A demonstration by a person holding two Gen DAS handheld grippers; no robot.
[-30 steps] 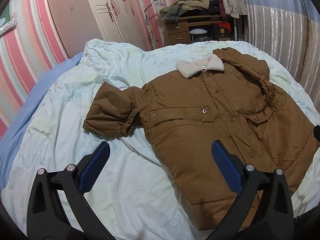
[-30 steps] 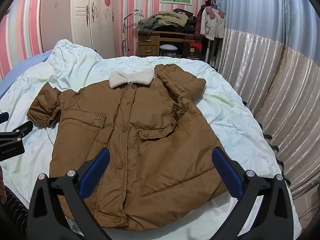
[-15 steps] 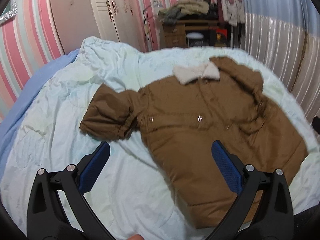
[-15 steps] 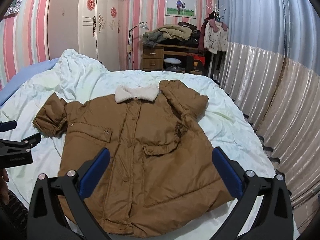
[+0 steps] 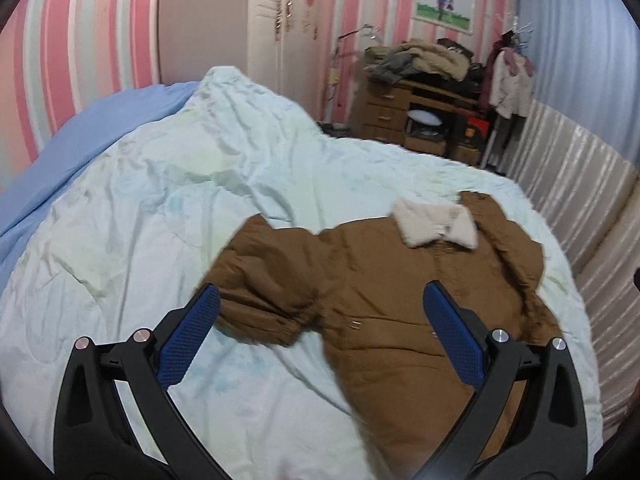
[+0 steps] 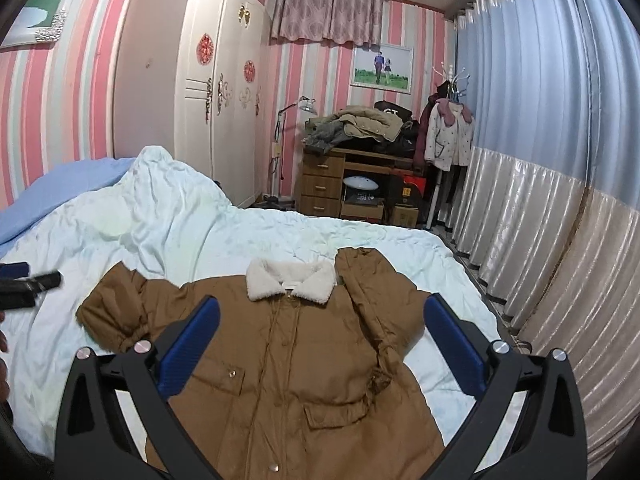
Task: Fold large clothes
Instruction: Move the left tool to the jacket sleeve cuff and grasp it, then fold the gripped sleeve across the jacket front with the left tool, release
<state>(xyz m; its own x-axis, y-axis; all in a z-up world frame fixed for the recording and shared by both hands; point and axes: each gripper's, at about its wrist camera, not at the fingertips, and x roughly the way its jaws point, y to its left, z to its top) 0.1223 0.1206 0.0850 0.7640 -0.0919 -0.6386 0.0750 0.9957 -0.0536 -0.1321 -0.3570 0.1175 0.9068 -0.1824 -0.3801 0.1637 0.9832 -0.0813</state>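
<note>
Brown coat (image 6: pixel 288 364) is spread face up on the bed (image 5: pixel 120 240). Both views are raised compared with a moment ago; the left hand-held gripper (image 5: pixel 318 336) and right hand-held gripper (image 6: pixel 320 344) are held apart, empty, so folding is not yet begun.

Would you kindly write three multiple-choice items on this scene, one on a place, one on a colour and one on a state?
1. Where does the coat lie?
A. On the bed
B. On the desk
C. On the coat stand

2. What colour is the collar?
A. Black
B. White
C. Red

3. How does the right hand-held gripper stand?
A. Shut on a sleeve
B. Shut on the collar
C. Open, holding nothing

Answers:
1. A, since the coat is spread front up on the pale quilt of the bed.
2. B, since the fleecy collar shows white against the brown coat.
3. C, since its blue pads are wide apart with nothing between them; the left hand-held gripper is open too.
</note>
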